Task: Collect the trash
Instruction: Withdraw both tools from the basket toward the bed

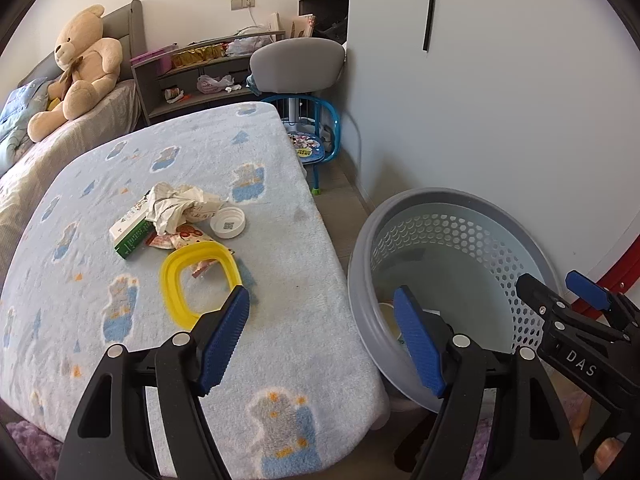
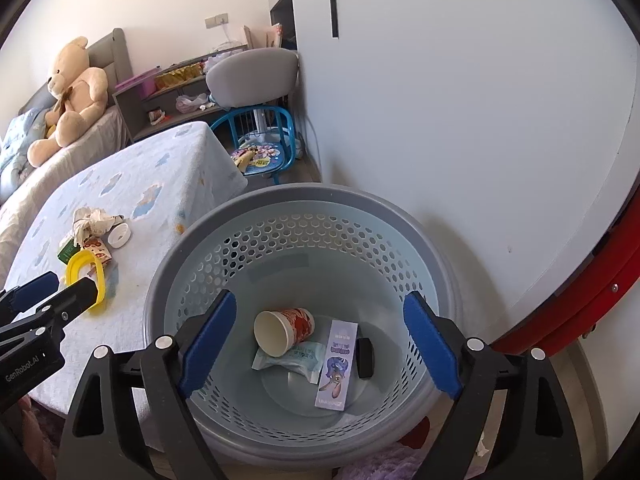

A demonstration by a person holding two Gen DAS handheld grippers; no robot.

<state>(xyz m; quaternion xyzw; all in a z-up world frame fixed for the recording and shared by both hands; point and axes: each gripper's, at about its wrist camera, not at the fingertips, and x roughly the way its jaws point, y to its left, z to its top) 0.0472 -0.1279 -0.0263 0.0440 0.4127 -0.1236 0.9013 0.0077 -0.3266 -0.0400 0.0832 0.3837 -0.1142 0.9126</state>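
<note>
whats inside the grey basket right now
In the grey basket: a paper cup on its side, a pale blue wrapper partly under it, a purple printed card and a small black object. Anything beneath these is hidden.

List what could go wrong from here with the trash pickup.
1. The yellow ring lies flat on the fuzzy blanket, so the left gripper may snag the fabric.
2. The crumpled paper overlaps the small box; grabbing one may drag the other.
3. The basket sits beside the table edge; a short drop could miss.
</note>
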